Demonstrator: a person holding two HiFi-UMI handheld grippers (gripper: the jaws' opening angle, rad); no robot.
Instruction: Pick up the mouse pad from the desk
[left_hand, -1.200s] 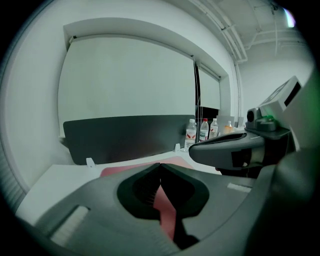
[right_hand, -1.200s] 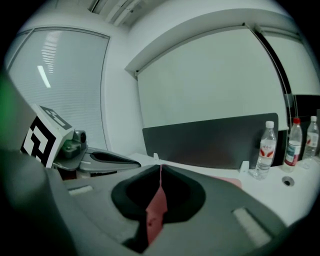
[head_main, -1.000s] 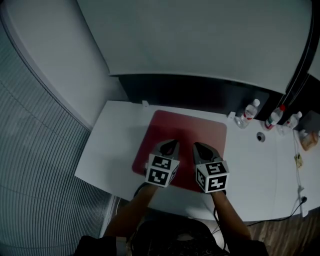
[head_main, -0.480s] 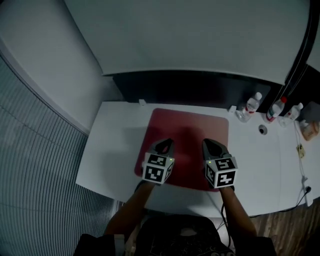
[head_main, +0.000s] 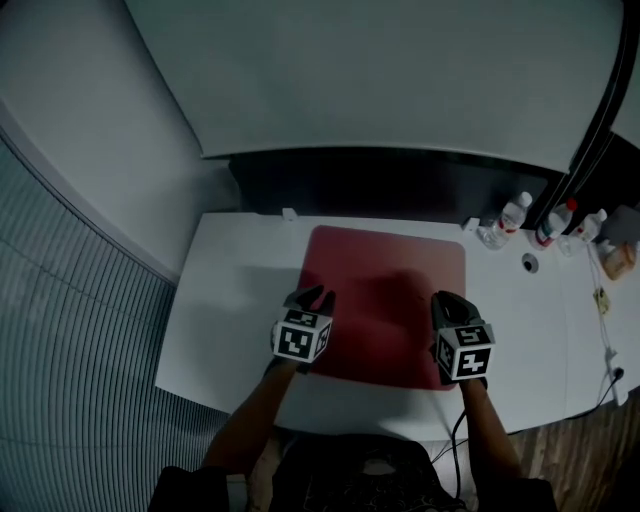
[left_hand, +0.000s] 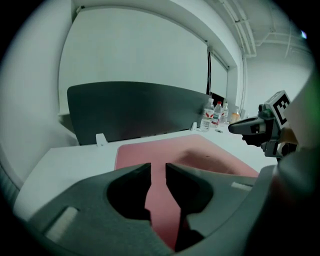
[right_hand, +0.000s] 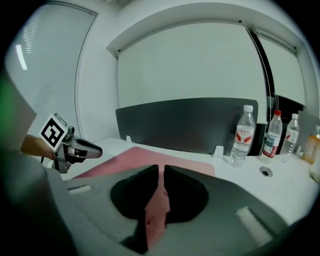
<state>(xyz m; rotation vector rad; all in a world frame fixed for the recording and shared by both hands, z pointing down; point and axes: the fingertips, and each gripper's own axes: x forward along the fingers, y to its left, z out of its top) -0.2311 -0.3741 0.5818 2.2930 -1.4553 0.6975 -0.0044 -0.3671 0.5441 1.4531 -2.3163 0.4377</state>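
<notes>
Mouse pad (head_main: 385, 300): red, rounded corners, flat on the white desk (head_main: 235, 290), nothing resting on it. Not yet lifted.

Left gripper (head_main: 312, 298): over the pad's left edge, tilted downward. Its jaws have just been opening and stand a narrow gap apart. Only the pad's surface shows beyond that gap, and nothing is clasped.

Right gripper (head_main: 452, 302): over the pad's right edge, towards the near corner. Its jaws have also just been opening, to no more than a thin slit, and they grasp nothing.

Reason for placement, as I judge it: I hold the two tools well apart, one at each side edge, because a thin, limp sheet lifts better from two edges than from its middle.

Dark partition (head_main: 380, 185): along the desk's far side, just beyond the pad.

Water bottles (head_main: 515, 215): far right, well apart from the pad, no obstruction.
</notes>
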